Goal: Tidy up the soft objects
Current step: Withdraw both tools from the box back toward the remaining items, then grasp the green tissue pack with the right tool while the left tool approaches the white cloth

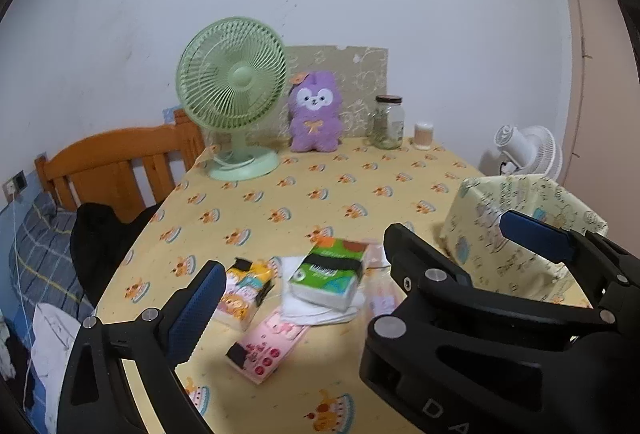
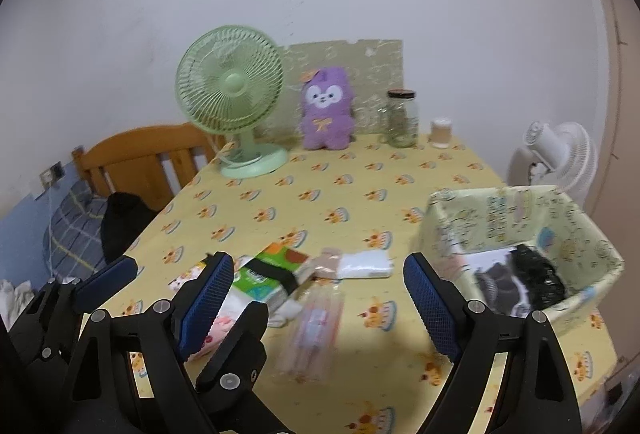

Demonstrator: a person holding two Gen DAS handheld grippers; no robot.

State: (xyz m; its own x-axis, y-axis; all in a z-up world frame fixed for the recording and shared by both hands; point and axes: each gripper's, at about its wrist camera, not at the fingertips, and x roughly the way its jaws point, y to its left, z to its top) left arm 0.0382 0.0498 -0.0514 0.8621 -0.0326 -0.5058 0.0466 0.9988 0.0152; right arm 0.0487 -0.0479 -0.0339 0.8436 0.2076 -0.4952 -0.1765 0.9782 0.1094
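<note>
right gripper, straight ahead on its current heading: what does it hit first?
Likely the clear plastic packet lying on the tablecloth between the open right gripper fingers; depth is unclear. The fabric bin sits off to its right.

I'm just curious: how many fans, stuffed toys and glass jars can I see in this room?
Fans: 2, a green fan and a white fan
Stuffed toy: 1
Glass jar: 1
Total: 4

I see my right hand-held gripper [image 2: 320, 298] with jaws wide, empty, angled downward. My left hand-held gripper [image 1: 288, 298] seems open too, though its far finger is hidden.
</note>
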